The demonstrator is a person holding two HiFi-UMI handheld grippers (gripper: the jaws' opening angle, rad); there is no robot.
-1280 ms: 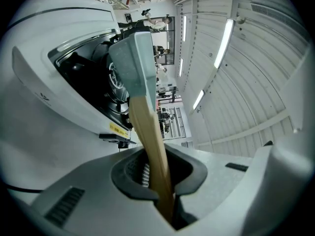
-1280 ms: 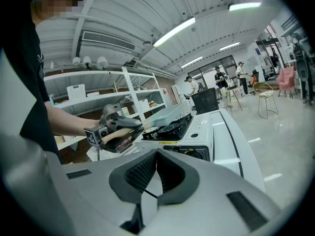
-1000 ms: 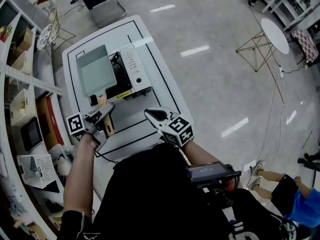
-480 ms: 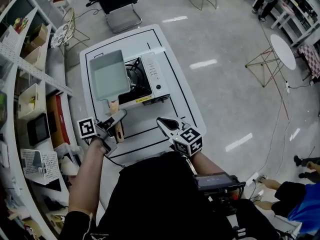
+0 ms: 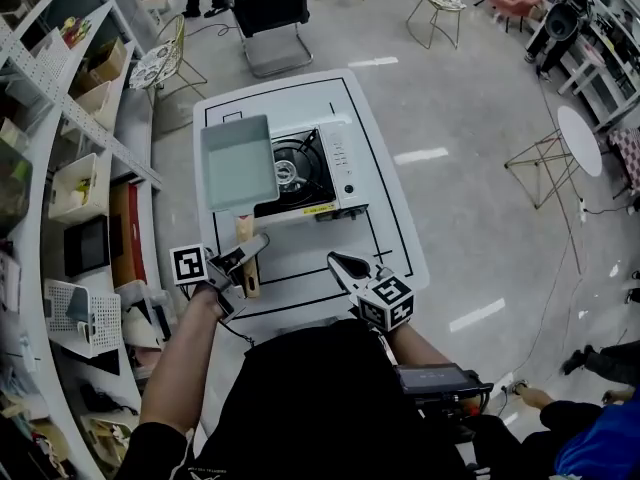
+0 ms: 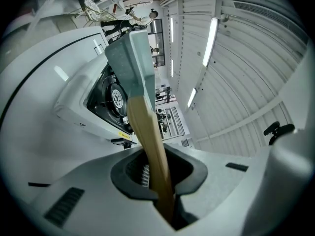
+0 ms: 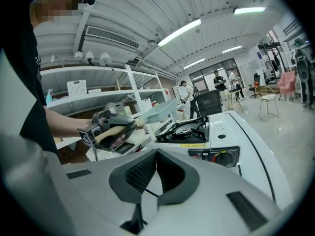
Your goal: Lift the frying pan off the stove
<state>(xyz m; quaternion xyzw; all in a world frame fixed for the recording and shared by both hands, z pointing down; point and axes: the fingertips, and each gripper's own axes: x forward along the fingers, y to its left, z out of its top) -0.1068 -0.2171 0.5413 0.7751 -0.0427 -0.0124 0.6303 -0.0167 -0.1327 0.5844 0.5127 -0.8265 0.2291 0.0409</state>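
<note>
The left gripper [image 5: 250,251] is clamped on the wooden handle [image 6: 150,146] of a pale rectangular frying pan [image 5: 238,163], which juts straight ahead of its jaws, held in the air. The stove [image 5: 335,168] sits on the white table [image 5: 385,233] ahead and to that gripper's right, its burner uncovered. The right gripper [image 5: 340,264], alongside, is closed with nothing between its jaws.

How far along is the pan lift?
Done: the left gripper is shut on the wooden handle of the frying pan, and the pan is up off the stove, with the burner uncovered. In hand: the pan hangs in the air left of the stove. Left: apparently nothing but keeping it clear. The right gripper is shut and empty.
</note>
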